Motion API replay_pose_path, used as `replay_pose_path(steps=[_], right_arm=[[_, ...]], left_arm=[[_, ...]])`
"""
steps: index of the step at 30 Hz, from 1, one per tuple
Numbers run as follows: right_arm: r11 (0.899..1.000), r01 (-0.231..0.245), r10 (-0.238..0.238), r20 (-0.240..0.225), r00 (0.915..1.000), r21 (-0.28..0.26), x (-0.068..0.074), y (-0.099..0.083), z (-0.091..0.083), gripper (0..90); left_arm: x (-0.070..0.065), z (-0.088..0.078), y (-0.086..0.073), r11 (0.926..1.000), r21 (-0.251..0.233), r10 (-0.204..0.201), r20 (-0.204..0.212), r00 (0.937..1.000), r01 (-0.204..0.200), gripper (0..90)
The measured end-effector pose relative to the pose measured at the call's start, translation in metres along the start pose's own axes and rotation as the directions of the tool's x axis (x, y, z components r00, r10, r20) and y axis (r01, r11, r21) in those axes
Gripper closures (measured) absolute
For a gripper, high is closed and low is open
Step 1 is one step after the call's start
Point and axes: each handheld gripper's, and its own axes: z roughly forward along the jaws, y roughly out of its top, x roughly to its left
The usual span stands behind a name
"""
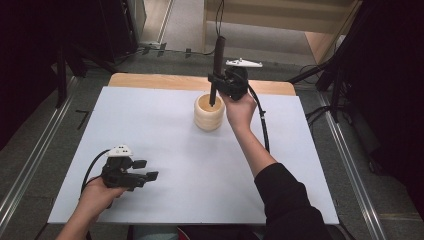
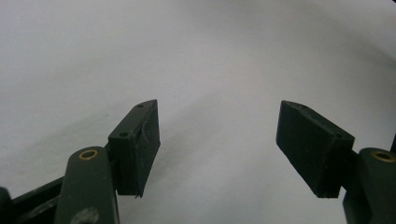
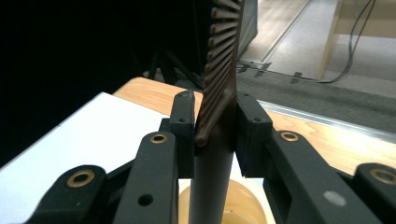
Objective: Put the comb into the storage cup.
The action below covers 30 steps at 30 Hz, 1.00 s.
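You're on the insertion step: right gripper [image 1: 218,81] is clamped on the dark comb [image 3: 219,121], upright, long axis vertical, handle end down inside the wooden cup [image 1: 209,113] directly below the jaws, teeth above them. Next, I'd say: lower straight, then release. Left gripper [image 1: 145,170] idles, jaws wide apart, nothing between.
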Motion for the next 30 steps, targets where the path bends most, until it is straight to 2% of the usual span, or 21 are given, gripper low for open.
replay_pose_path(steps=[7,14,23,30], right_arm=[[1.0,0.004,-0.004,0.021,0.9998,0.018,-0.004,-0.008,0.013,70.1],[1.0,-0.008,0.008,0.018,0.9998,0.022,-0.004,-0.017,0.021,70.0],[1.0,-0.007,0.007,0.018,0.9998,0.013,-0.007,-0.027,0.026,69.9],[1.0,0.001,-0.002,0.021,0.9998,0.027,-0.008,-0.033,0.03,69.8]], left_arm=[[-0.001,0.001,0.0,1.0,0.002,-0.003,0.0,1.0,0.003,31.2],[0.0,0.001,0.0,1.0,0.0,-0.007,0.004,1.0,0.007,31.2],[0.0,0.0,0.0,1.0,0.002,-0.006,0.002,1.0,0.006,31.2],[0.0,0.001,0.0,1.0,0.002,-0.005,0.005,1.0,0.005,31.2]])
